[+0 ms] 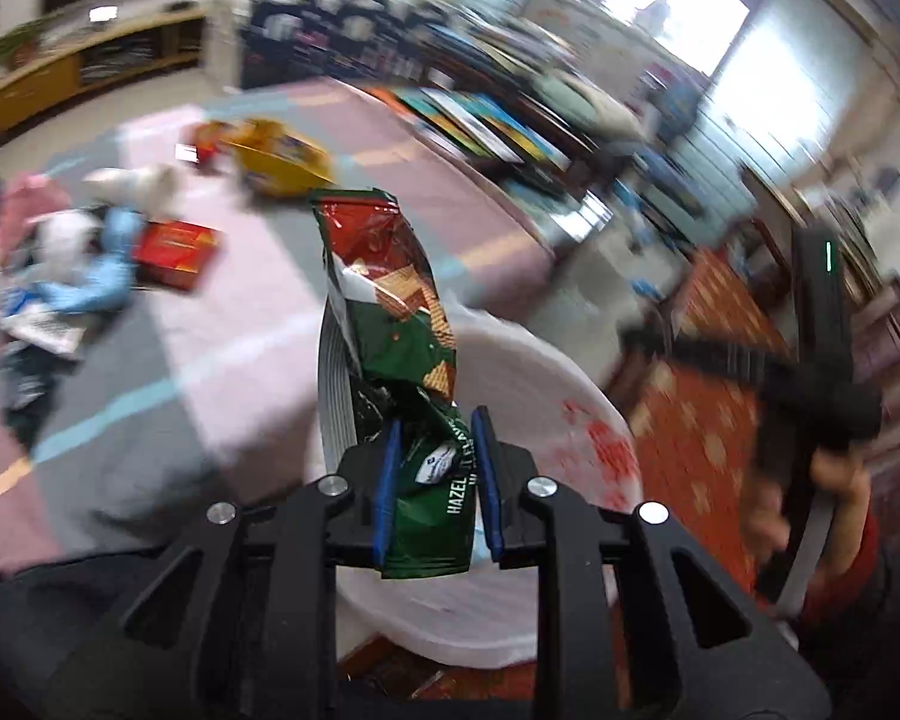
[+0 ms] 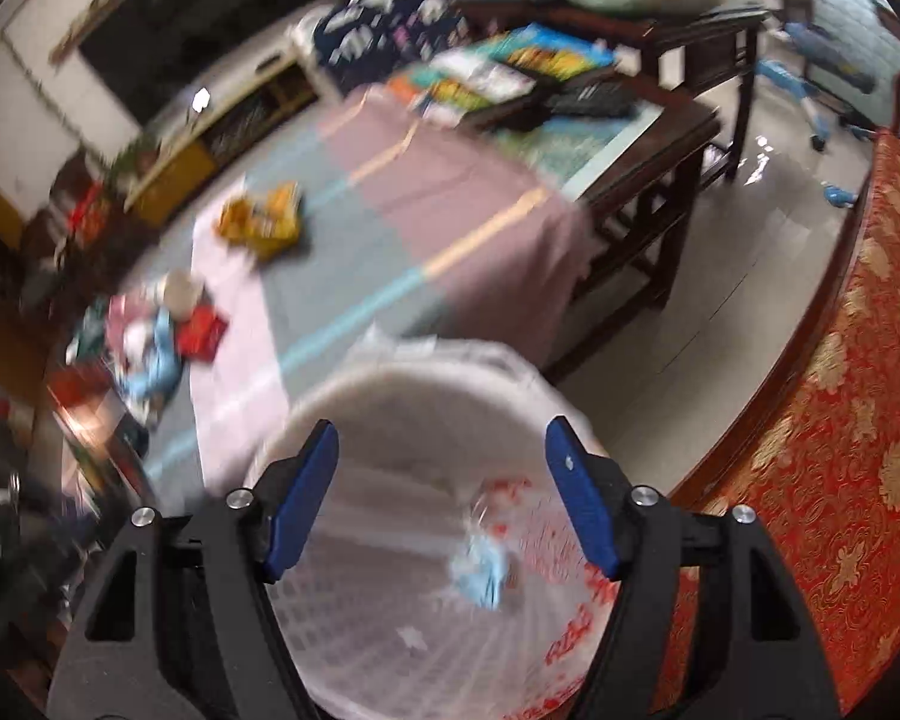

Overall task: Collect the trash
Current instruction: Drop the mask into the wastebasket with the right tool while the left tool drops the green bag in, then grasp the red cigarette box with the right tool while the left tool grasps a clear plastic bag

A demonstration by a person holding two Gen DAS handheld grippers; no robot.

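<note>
My left gripper [image 1: 437, 480] is shut on a green and red wafer wrapper [image 1: 390, 312] that stands up between its blue pads, above the white lined trash bin [image 1: 510, 360]. The other handheld gripper [image 1: 822, 360] shows at the right of the left wrist view, held by a hand. In the right wrist view my right gripper [image 2: 444, 498] stands open over the same bin [image 2: 342, 390], nothing between its pads. A small pale blue crumpled piece [image 2: 480, 570] lies inside the bin's white bag, below the open jaws.
A pink and grey cloth covers the table [image 2: 462, 222]. On it lie a yellow snack bag [image 2: 264, 219], a red packet [image 2: 201, 330] and a heap of mixed litter [image 2: 138, 348]. A dark wooden table with books [image 2: 648, 120] stands behind. A red patterned cover [image 2: 840, 420] lies at the right.
</note>
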